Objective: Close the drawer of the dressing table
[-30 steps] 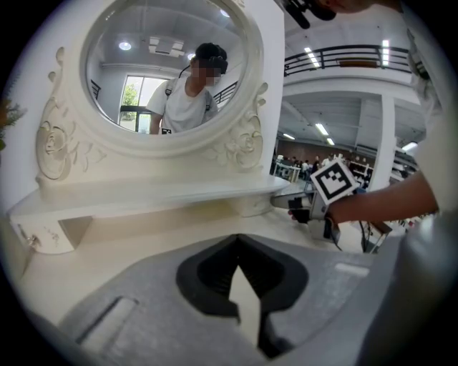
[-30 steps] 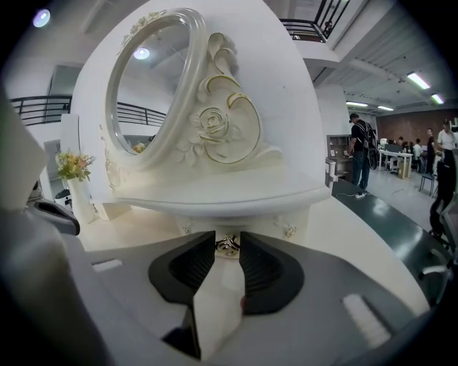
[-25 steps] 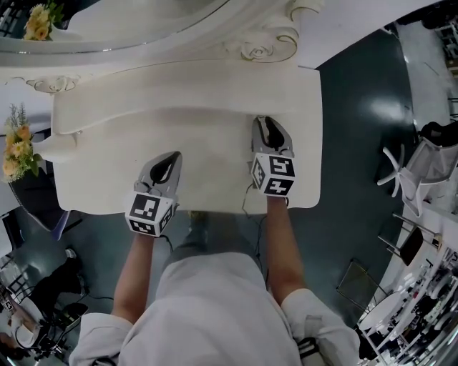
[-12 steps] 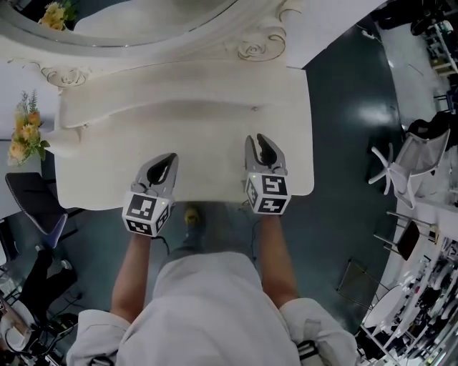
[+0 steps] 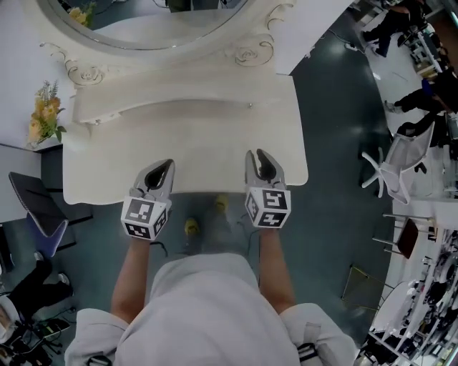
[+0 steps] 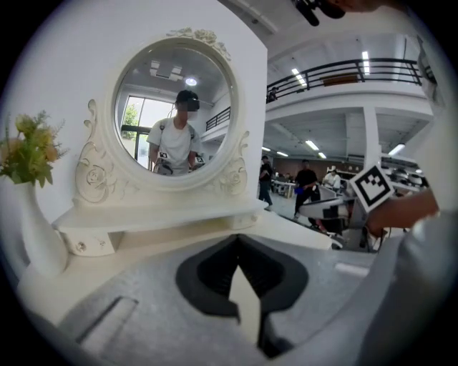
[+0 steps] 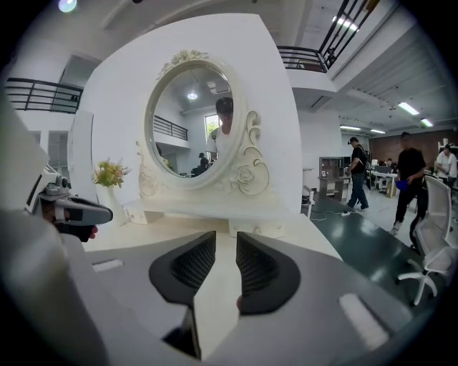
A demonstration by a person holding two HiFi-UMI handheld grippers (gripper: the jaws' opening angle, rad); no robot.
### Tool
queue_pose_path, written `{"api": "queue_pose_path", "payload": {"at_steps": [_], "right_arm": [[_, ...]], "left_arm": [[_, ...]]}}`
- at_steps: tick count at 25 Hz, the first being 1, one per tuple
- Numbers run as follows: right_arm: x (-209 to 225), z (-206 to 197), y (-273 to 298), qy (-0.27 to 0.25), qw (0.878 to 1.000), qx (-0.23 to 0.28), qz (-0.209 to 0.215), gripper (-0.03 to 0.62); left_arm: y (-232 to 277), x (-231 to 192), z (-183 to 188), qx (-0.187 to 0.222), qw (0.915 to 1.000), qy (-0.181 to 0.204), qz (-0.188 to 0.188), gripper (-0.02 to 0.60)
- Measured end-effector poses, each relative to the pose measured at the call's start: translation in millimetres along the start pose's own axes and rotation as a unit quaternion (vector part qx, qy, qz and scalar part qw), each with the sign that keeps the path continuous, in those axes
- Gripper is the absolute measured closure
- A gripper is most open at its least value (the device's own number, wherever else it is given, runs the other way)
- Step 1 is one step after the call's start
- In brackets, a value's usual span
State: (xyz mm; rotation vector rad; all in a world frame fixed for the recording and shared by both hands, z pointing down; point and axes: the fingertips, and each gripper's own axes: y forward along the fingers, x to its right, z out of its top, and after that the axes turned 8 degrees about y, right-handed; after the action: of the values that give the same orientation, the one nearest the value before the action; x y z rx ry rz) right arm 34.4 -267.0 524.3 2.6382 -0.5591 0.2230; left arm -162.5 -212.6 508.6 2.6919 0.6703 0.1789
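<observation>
The white dressing table (image 5: 193, 143) stands in front of me, with an oval mirror (image 5: 143, 21) at its back. My left gripper (image 5: 163, 166) hovers over the table's front edge, jaws shut and empty; in the left gripper view (image 6: 237, 239) its dark pads meet at the tips. Also over the front edge, my right gripper (image 5: 261, 156) is a little open, a narrow gap between its pads (image 7: 226, 243) with nothing in it. Under the mirror shelf a small drawer front (image 6: 81, 245) with a knob shows. No drawer under the tabletop shows from above.
A vase of yellow flowers (image 5: 44, 118) stands at the table's left end. A black chair (image 5: 36, 207) is on the floor to the left, a white chair (image 5: 401, 168) to the right. People walk in the hall (image 7: 411, 171) beyond.
Both grippers have drawn back from the middle of the tabletop to its front edge, the right one most. The head view has shifted back, showing more mirror and floor.
</observation>
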Motion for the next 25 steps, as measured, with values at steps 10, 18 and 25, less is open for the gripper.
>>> {"api": "queue_pose_path", "payload": {"at_steps": [10,18,25], "right_arm": [[-36,-6,-73,0.005,1.000,0.027,-0.011,0.511],[-57,-6,-115,0.008,0.999,0.045,-0.012,0.511],[-67,7,-139,0.007,0.997,0.071,-0.013,0.524]], "left_arm": [[-66,13,11,0.032,0.9994,0.012,0.002,0.583],[-105,18,26,0.059,0.9979,0.024,0.008,0.583],[-129,18,42,0.084,0.9959,0.032,0.016,0.583]]}}
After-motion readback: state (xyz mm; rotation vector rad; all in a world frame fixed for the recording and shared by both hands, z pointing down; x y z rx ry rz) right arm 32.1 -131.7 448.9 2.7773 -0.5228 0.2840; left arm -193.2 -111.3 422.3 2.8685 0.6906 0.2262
